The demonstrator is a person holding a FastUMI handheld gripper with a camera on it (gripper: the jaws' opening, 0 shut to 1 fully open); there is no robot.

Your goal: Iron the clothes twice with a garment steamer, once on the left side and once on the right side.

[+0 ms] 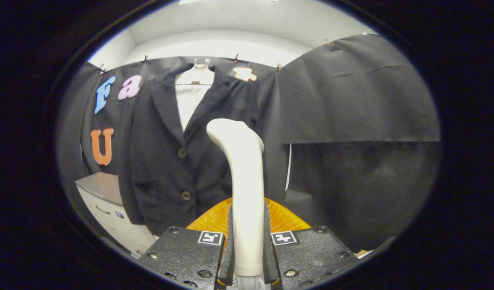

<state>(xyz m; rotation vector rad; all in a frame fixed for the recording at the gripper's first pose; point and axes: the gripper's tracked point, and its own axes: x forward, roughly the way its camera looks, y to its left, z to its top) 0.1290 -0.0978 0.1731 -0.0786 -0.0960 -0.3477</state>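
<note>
A dark buttoned jacket (166, 161) hangs on a white hanger (196, 74) against the booth's black wall, straight ahead of the fingers. My gripper (248, 241) is shut on the handle of a white garment steamer (242, 177), which stands upright between the fingers. The steamer's head curves to the left at the top and sits in front of the jacket's right half, some way short of the cloth. Whether the head touches the jacket I cannot tell.
A white cabinet with a grey top (104, 193) stands low to the left of the jacket. Black cloth (359, 121) covers the wall to the right. A thin white cord (288, 169) hangs beside the jacket's right edge.
</note>
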